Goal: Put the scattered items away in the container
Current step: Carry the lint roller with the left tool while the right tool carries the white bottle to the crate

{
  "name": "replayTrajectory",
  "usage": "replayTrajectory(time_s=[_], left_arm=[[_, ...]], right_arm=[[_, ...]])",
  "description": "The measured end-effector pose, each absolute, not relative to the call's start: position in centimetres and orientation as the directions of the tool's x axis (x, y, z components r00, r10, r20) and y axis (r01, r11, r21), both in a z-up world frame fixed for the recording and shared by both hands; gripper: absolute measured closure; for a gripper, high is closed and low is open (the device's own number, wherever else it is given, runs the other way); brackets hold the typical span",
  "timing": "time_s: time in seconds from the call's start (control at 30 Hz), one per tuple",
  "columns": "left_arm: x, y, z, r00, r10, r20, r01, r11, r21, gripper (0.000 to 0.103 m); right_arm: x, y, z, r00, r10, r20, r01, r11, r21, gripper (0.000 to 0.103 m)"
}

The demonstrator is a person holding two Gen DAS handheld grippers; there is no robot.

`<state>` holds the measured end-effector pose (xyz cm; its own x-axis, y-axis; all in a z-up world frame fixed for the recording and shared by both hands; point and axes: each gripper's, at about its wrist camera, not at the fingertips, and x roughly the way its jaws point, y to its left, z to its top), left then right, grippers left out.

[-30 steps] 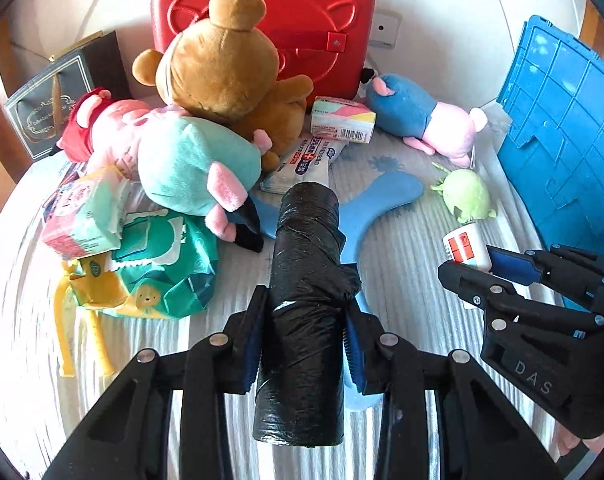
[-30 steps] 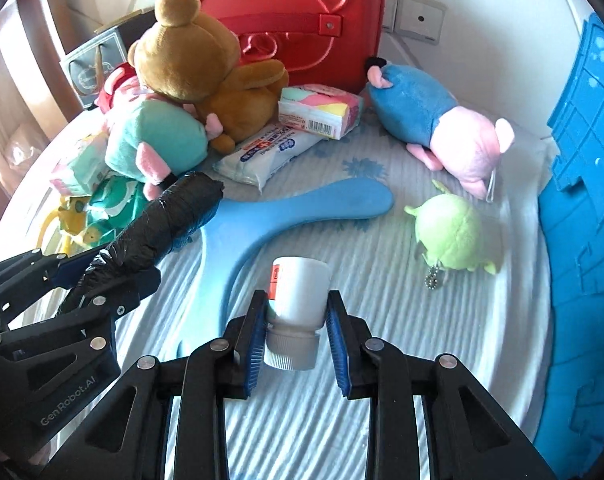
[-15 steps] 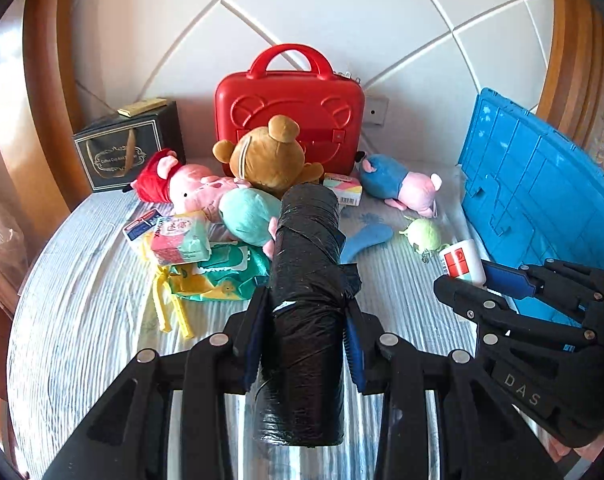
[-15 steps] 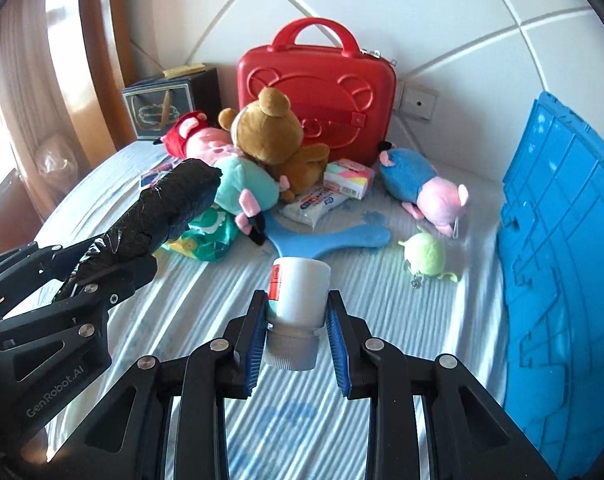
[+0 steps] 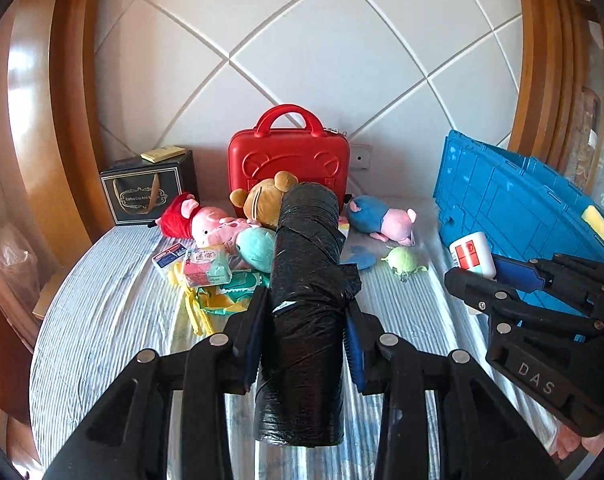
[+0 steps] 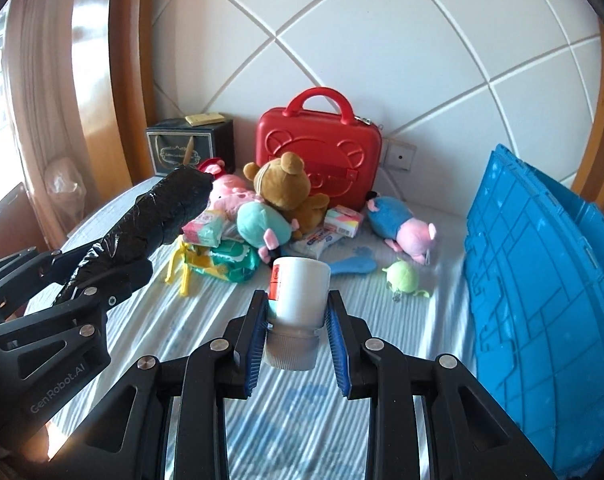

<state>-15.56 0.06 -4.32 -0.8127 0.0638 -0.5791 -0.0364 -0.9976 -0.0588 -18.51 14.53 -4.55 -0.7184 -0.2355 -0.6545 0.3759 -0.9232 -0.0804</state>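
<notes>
Surface: striped bed (image 5: 101, 312) against a white quilted wall panel (image 5: 342, 40) | Container: blue plastic crate (image 6: 542, 280) at right, something yellow just visible inside | Left gripper (image 5: 306, 332) clenched on a black bin-bag roll (image 5: 306, 280), above the bed | Right gripper (image 6: 295, 330) clenched on a white bottle (image 6: 297, 296), beside the crate | Plush toys (image 6: 281, 196) piled before a red case (image 6: 322, 152).

White letters reading "DAS" are showing on the black body of the right gripper (image 5: 478, 276). "GenRobot.AI" is running along the side of the left gripper (image 6: 113, 276). The pink tissue pack (image 5: 205, 267) is carrying print too small to read, and the gold lettering on the black gift bag (image 5: 146, 197) is staying illegible from here.
</notes>
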Motion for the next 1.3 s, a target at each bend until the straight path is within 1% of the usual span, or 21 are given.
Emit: replayTrajectory(time_s=[0.17,0.3,0.43,0.67,0.87,1.07,1.17,1.3], left_arm=[[-14.8,3.2,-2.2,-0.838,0.095,-0.537,-0.073,-0.995,-0.063,0.069],[-14.3,7.5,-0.6,-0.856,0.124,-0.503,-0.112,-0.992,-0.053,0.069],[-14.1,13.7,0.9,-0.873,0.144,-0.466,-0.140,-0.989,-0.045,0.069],[-13.3,26.5,2.7,-0.894,0.170,-0.414,-0.161,-0.985,-0.056,0.069],[-12.8,36.5,4.0,-0.891,0.188,-0.414,-0.180,-0.982,-0.059,0.069],[-12.9,45.4,3.5,-0.851,0.217,-0.479,-0.254,-0.967,0.014,0.069],[-13.7,48.7,2.8,-0.822,0.232,-0.521,-0.290,-0.956,0.032,0.069],[-14.4,52.6,2.3,-0.800,0.253,-0.544,-0.340,-0.938,0.063,0.069]], right_arm=[[-17.2,17.3,-2.0,-0.763,-0.213,-0.610,0.336,-0.937,-0.092,0.075],[-16.3,21.3,0.2,-0.804,-0.193,-0.562,0.296,-0.950,-0.098,0.075],[-15.5,27.0,2.0,-0.837,-0.172,-0.519,0.261,-0.960,-0.103,0.075],[-14.7,39.9,4.2,-0.875,-0.164,-0.455,0.242,-0.963,-0.117,0.075],[-14.9,51.4,4.3,-0.889,-0.112,-0.443,0.185,-0.975,-0.125,0.075],[-16.1,60.7,2.7,-0.868,-0.044,-0.495,0.093,-0.993,-0.076,0.075],[-16.4,63.9,1.7,-0.856,-0.021,-0.516,0.056,-0.997,-0.052,0.075],[-16.6,67.1,0.3,-0.837,0.013,-0.547,0.017,-0.999,-0.050,0.075]])
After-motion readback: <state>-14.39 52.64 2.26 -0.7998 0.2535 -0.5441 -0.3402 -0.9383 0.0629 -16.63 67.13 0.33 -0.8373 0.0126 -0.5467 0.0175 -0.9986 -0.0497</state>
